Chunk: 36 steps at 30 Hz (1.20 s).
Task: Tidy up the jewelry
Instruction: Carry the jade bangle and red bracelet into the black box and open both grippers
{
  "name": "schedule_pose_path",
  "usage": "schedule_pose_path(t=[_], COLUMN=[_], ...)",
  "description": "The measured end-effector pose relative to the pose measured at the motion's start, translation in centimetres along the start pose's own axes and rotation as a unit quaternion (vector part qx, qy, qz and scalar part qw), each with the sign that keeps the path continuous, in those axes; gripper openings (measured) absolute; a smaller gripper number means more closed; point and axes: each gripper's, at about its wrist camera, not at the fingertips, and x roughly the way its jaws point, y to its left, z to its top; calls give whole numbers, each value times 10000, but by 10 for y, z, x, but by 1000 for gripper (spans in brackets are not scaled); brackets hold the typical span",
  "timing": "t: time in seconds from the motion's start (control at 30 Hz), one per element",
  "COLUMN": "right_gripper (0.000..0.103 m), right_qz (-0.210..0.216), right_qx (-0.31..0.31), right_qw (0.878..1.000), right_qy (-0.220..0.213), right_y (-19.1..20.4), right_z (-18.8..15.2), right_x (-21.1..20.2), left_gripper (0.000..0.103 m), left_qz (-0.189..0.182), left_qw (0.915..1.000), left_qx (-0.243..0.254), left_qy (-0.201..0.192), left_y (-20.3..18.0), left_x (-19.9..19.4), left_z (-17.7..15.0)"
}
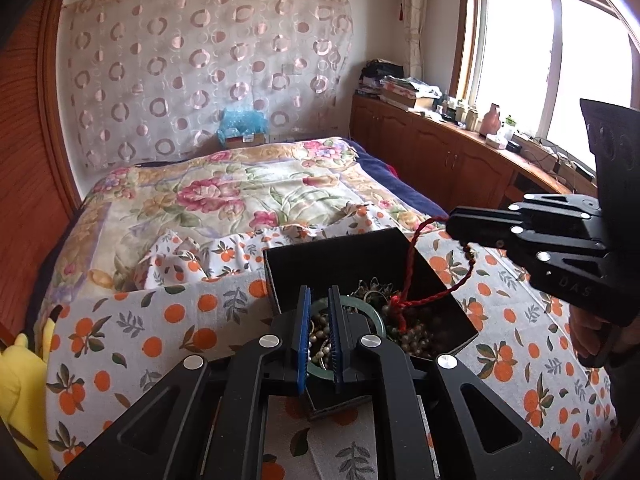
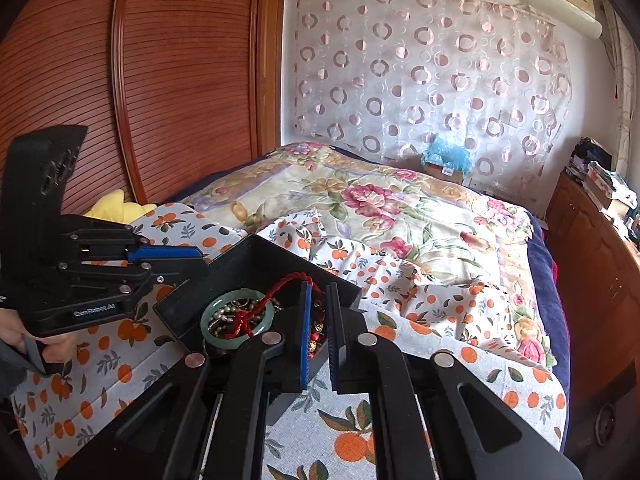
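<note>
Left wrist view first: our left gripper (image 1: 320, 336) hovers low over the near edge of the box (image 1: 360, 258), jaws parted by a narrow gap, holding nothing. Beads and a green bangle (image 1: 380, 320) lie right beneath them. Over on the right, the right gripper (image 1: 460, 226) has a red cord (image 1: 416, 240) pinched at its tip, jaws closed on it. The cord loops down and left into the box, so its long run is from upper right to the tangle below.

Right wrist view now: the cord rises from a knot on the bangle (image 2: 216, 334) toward our jaws, passing behind the left finger. The box sits on the bed (image 2: 420, 320). We judge the right hand nearer the cord; lifting it up and away should free it.
</note>
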Motion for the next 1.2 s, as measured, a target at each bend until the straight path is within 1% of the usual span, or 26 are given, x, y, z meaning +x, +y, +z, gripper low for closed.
schedule_pose_path(t=[0.33,0.6,0.83,1.0,1.03,1.07,1.1,1.13,1.2], right_gripper=[8,8,8,9,13,21,26,29,29], right_qz=[294,534,578,537,531,534,531,514,487], right_qx=[33,117,126,100,112,124,141,152,173], right_qw=[9995,9982,9977,9979,9980,9980,9981,9982,9984], right_qy=[77,227,325,343,328,309,283,266,247], right_y=[15,26,32,32,31,30,29,28,26], right_z=[19,26,26,22,22,21,20,19,15], right_x=[33,56,65,61,59,56,53,50,42], left_gripper=[8,8,8,8,8,11,14,19,20], left_qz=[284,404,418,381,375,365,362,361,337], left_qw=[9996,9991,9990,9992,9992,9992,9992,9992,9993], left_qx=[-66,-141,-144,-143,-142,-144,-146,-148,-158], left_qy=[-20,23,38,56,62,70,75,76,87], left_y=[10,17,19,17,17,16,15,14,11], left_x=[-10,-13,-16,-18,-19,-20,-22,-23,-27], left_z=[1,-3,-6,-9,-11,-13,-16,-18,-25])
